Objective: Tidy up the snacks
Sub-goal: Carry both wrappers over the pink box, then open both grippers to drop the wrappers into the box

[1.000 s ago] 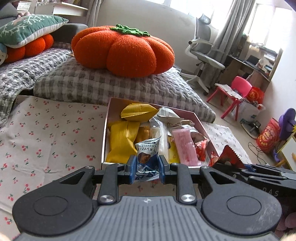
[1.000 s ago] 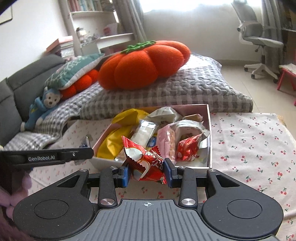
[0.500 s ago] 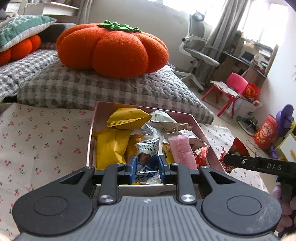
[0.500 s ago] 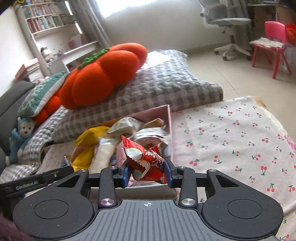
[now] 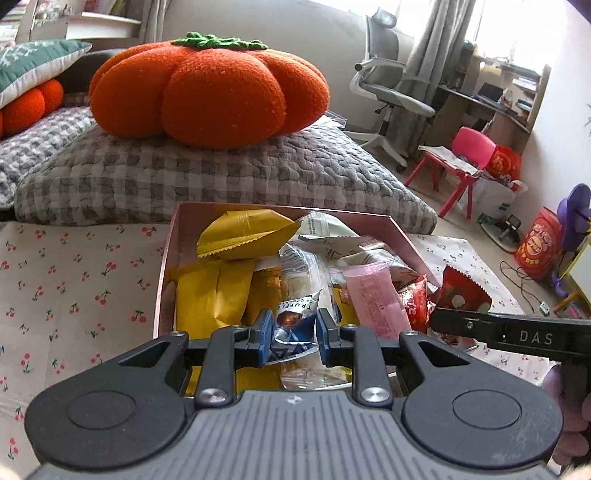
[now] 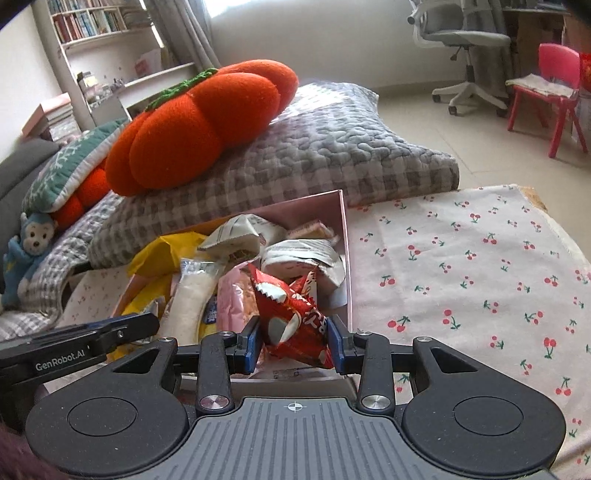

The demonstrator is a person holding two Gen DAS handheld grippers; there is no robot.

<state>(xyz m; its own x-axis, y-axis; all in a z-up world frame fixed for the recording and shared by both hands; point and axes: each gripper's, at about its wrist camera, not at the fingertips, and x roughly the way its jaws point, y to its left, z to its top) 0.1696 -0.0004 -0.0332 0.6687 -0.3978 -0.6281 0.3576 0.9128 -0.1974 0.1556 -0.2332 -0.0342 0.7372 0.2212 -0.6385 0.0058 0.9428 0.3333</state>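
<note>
Nearly finished: box already crammed with snacks. Left gripper clenched on truffle packet, right gripper on red packet, both just above box, unreleased.

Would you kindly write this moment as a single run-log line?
left gripper: shut on blue truffle packet | right gripper: shut on red snack packet | pink box: full of snacks | both packets above box

Home: cushions, bookshelf
</note>
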